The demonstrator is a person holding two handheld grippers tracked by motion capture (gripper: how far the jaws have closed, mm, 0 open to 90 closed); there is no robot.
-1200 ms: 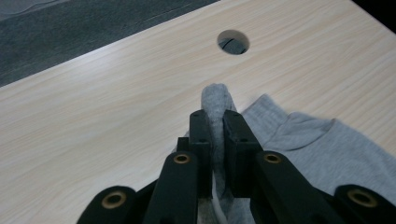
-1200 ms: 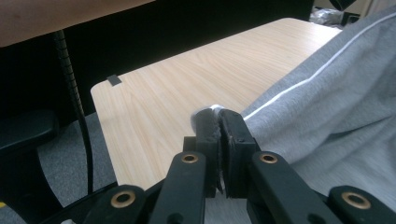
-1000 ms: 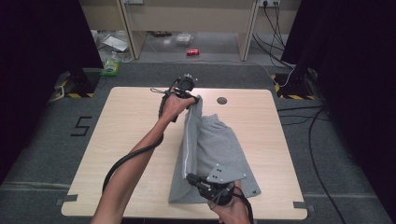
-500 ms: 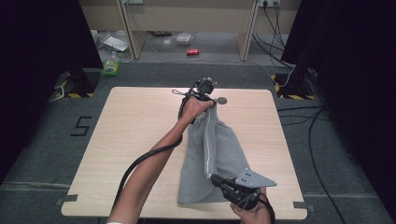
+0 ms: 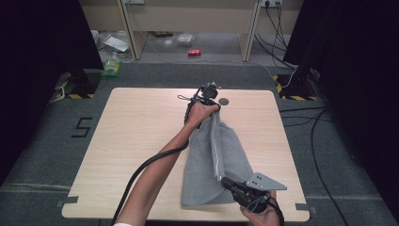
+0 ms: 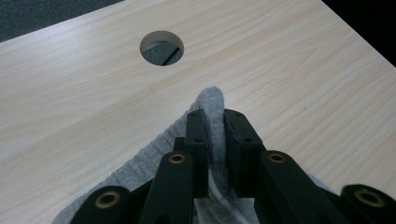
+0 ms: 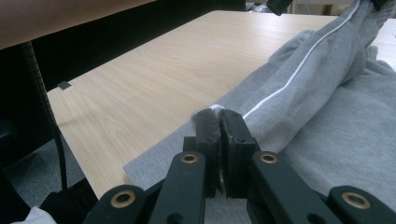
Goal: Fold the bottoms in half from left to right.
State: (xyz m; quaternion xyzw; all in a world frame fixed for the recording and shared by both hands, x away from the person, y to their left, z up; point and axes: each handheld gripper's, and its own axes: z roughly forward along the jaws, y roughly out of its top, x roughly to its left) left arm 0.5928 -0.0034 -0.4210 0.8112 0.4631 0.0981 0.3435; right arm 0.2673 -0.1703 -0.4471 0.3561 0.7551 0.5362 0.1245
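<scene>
**Garment shifted right, stretched far-to-near**

Grey garment (image 5: 207,160) now lies right of centre on the surface (image 5: 136,136), moved rightward from a second ago. Left hand-held gripper (image 5: 210,92) clamps its far end beside the cable hole (image 5: 224,101); right hand-held gripper (image 5: 226,181) clamps the near edge. Looks like straightening for a fold. Nothing blocks.

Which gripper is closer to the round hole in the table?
Left. The left gripper holds the grey garment right beside the hole; the right gripper grips it at the table's near edge.
</scene>
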